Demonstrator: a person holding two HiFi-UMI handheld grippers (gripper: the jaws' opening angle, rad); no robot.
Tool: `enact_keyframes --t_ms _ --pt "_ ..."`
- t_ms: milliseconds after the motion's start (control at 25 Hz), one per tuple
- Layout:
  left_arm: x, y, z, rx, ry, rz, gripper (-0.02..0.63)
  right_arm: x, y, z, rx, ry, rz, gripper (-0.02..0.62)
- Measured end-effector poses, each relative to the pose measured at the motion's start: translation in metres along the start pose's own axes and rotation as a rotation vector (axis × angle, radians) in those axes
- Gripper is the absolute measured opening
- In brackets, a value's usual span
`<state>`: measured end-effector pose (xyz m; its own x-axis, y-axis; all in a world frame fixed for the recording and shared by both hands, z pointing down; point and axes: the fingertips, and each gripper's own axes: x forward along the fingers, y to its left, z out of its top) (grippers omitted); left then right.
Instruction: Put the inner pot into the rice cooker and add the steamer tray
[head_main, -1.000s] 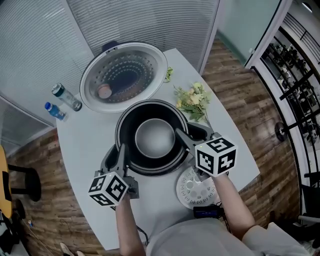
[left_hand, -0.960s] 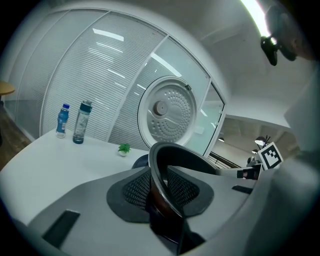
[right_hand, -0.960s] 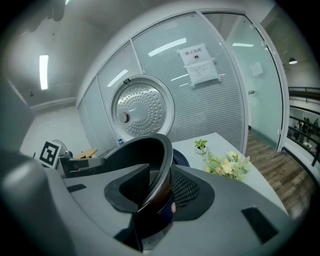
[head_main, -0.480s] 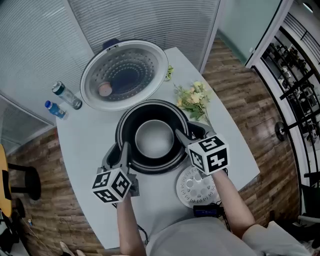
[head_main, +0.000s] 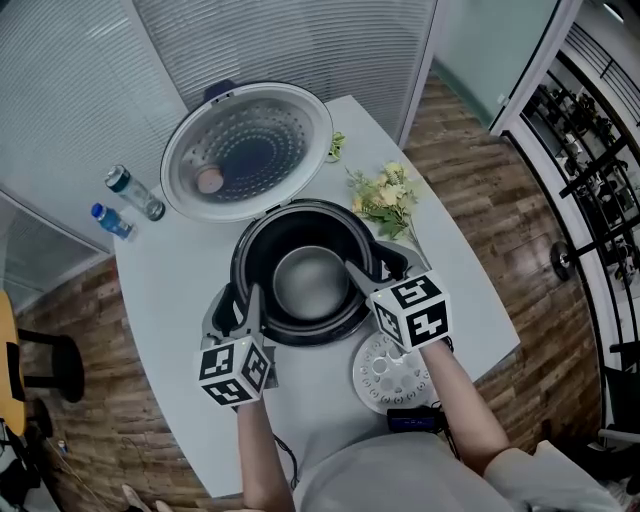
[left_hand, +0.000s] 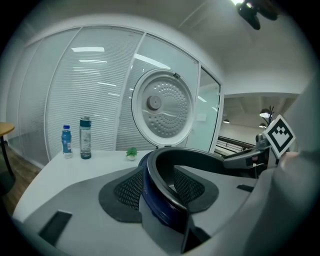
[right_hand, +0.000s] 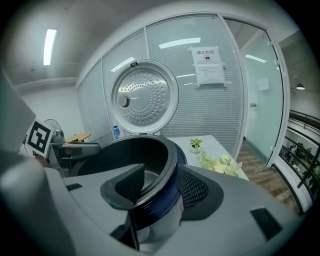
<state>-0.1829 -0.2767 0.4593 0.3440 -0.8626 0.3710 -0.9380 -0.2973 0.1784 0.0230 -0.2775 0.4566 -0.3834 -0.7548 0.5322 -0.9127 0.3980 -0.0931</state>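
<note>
Closest in, the white steamer tray lies flat on the counter, just beside the right wrist and untouched. Now up to the tools, and here's the change: both are letting go! The left tool straddles the near-left rim of the inner pot, one pad inside the wall and one outside, with its jaws opening. In the left gripper view the dark rim runs between the mesh pads of that tool, and the pads no longer look clamped on it. Same on the far side: the right tool spans the right rim and its jaws are opening wider, the pads drawing off the wall.

Compared with a second ago, the pot sits lower and squarer in the rice cooker. I'd call it seated, so the first half of the job looks done and the tray is next.

Beyond stands the raised lid, with flowers to its right and two bottles at the counter's far left edge.
</note>
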Motion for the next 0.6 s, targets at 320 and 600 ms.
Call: enact_keyframes --t_ms 320,600 --pt "-0.014 0.001 -0.005 -0.020 0.003 0.009 0.187 -0.016 -0.006 0.000 0.050 -0.043 -0.017 0.212" --pt "-0.039 -0.010 0.000 -0.029 -0.011 -0.007 0.187 -0.043 -0.006 -0.010 0.095 -0.057 -0.020 0.210"
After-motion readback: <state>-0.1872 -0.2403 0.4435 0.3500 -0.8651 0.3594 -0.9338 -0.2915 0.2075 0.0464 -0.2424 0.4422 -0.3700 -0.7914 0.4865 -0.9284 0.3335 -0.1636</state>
